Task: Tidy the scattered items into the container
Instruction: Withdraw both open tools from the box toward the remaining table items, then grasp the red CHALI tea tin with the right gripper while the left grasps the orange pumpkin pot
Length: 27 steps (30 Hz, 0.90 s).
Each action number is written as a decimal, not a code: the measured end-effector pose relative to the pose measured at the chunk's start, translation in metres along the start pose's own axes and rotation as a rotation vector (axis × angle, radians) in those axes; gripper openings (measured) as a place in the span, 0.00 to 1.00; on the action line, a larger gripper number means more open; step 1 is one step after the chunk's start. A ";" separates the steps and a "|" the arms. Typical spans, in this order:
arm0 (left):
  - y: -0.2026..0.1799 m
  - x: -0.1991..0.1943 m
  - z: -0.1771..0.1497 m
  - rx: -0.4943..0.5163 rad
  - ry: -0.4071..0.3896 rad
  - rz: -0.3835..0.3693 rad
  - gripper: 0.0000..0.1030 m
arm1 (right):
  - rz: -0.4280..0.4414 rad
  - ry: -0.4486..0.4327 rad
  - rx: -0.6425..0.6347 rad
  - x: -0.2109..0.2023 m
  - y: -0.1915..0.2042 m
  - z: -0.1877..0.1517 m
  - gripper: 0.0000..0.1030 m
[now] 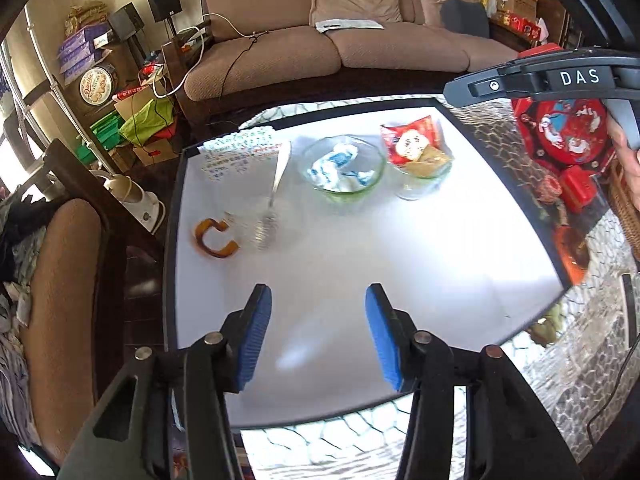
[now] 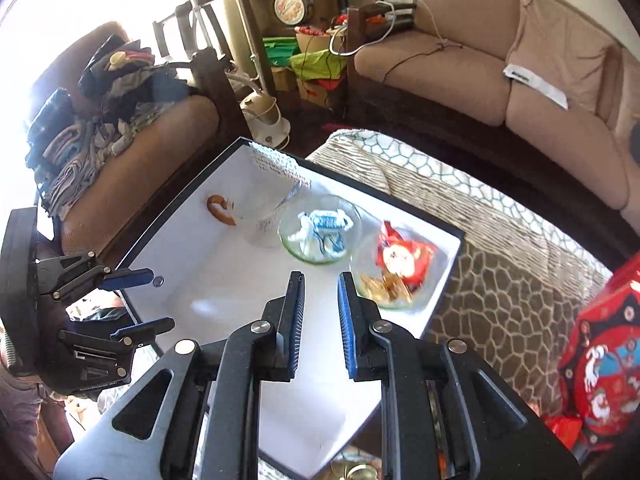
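Reading "DAS" on the right hand-held gripper (image 2: 321, 280), nearly pressed together and empty; left hand-held gripper (image 1: 318, 292) spread, empty above the white surface (image 1: 400, 260).

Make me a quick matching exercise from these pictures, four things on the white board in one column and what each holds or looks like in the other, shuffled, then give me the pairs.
Things:
1. middle glass bowl
2. right-hand glass bowl
3. clear glass
4. brown clip

Descriptions:
A. red snack packet and biscuits inside
B. lies loose on the board, C-shaped
C. white and blue wrappers inside
D. a metal whisk stands in it

Pairs: 1-C, 2-A, 3-D, 4-B
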<state>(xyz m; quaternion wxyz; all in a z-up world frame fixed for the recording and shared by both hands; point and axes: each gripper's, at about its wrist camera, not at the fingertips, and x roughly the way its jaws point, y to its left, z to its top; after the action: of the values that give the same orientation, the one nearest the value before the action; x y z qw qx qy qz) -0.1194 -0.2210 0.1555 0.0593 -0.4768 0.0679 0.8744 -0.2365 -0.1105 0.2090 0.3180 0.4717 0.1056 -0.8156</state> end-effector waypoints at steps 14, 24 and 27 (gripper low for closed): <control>-0.203 -0.023 -0.017 0.077 -0.031 -0.251 0.59 | -0.132 0.021 0.225 -0.120 -0.112 -0.175 0.40; -0.292 0.039 -0.022 0.143 -0.006 -0.212 0.61 | -0.230 -0.004 0.404 -0.130 -0.218 -0.264 0.60; -0.293 0.058 -0.020 0.082 -0.001 -0.221 0.61 | -0.208 -0.030 0.471 -0.124 -0.240 -0.281 0.69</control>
<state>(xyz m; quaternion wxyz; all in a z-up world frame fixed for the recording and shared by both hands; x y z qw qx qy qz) -0.0842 0.0657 0.0780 0.1750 -0.4782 0.0506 0.8592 -0.1438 0.2605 0.1326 0.1154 0.5070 -0.0440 -0.8531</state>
